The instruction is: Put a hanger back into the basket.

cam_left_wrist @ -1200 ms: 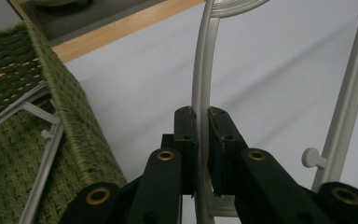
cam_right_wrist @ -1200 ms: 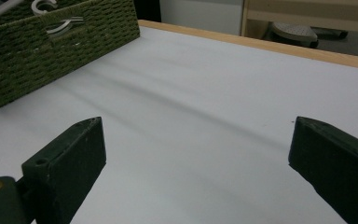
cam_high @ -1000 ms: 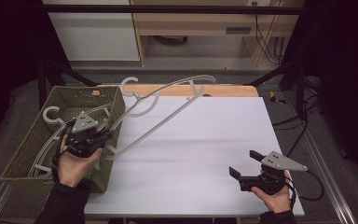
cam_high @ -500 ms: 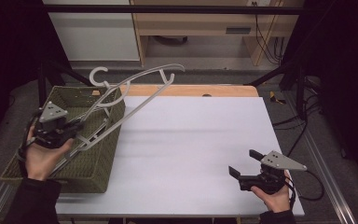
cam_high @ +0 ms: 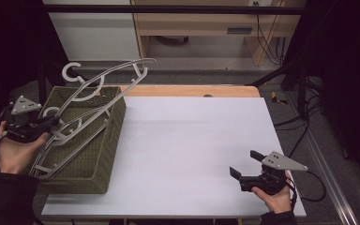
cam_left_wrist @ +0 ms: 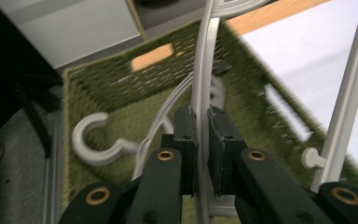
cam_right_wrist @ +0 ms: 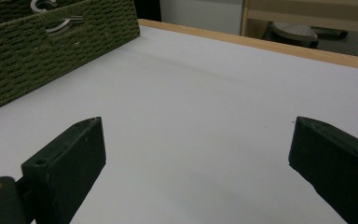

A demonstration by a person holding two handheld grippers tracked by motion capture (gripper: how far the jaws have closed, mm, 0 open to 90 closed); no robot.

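Left gripper [cam_left_wrist: 201,140] has its jaws clamped on a white hanger [cam_high: 104,80] above the green basket [cam_high: 104,154], so lowering it in looks next, while the right gripper [cam_high: 246,168] sits wide open, holding nothing, well away from the basket.

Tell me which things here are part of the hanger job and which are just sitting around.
Part of the job:
- left gripper, shut on a white hanger
- other white hangers in the basket
- green woven basket

Just lying about:
- right gripper, open and holding nothing, low over the white table
- cables on the floor beyond the table
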